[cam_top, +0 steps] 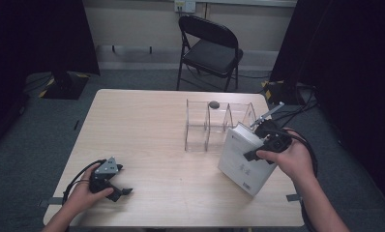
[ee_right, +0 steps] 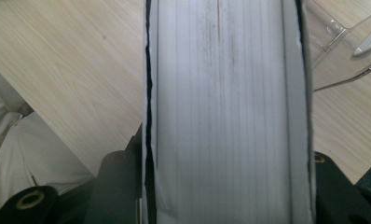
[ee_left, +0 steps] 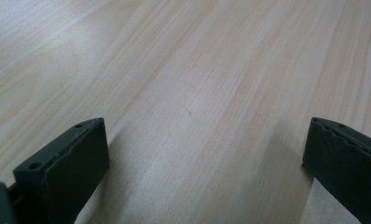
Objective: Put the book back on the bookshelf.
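Observation:
A thick white book (cam_top: 243,159) stands tilted on the right part of the wooden table (cam_top: 147,125), just in front of a clear plastic divider rack (cam_top: 214,124). My right gripper (cam_top: 265,145) is shut on the book's upper edge. In the right gripper view the book's page block (ee_right: 228,107) runs up between the two black jaws, which press on its covers. My left gripper (cam_top: 114,189) rests low at the table's front left. Its jaws stand wide apart, and bare wood lies between my left gripper's (ee_left: 204,172) fingers.
A small dark round object (cam_top: 214,104) sits on the rack's back edge. A black folding chair (cam_top: 210,48) stands beyond the table. Dark curtains hang at both sides. The rack's clear wall (ee_right: 342,51) shows close beside the book.

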`<state>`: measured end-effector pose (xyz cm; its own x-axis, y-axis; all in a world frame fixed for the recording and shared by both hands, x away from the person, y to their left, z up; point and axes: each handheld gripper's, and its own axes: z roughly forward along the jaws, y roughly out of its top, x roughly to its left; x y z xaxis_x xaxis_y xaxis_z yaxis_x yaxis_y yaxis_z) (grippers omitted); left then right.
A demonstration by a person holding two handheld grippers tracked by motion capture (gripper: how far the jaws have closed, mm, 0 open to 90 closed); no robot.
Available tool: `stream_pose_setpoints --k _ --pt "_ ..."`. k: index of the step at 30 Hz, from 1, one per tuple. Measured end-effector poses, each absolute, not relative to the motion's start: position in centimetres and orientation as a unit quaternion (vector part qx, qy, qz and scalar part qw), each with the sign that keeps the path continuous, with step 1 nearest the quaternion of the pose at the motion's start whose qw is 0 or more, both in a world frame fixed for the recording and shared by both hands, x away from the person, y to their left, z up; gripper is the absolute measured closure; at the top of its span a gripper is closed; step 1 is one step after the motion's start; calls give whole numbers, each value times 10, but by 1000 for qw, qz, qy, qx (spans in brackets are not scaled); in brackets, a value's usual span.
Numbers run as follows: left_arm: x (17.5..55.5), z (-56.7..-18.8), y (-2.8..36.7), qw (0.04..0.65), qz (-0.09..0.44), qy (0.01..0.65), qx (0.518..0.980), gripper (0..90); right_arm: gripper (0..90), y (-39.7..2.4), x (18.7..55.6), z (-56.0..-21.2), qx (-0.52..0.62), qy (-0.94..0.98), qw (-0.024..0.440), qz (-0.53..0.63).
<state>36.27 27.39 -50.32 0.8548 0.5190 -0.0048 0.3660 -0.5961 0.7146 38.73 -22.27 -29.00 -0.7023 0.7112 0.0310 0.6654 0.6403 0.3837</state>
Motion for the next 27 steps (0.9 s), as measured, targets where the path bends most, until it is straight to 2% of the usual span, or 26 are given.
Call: stream_pose_setpoints --k 27 --pt "363 -503 274 374 102 249 888 0 523 -242 392 -293 420 887 63 183"
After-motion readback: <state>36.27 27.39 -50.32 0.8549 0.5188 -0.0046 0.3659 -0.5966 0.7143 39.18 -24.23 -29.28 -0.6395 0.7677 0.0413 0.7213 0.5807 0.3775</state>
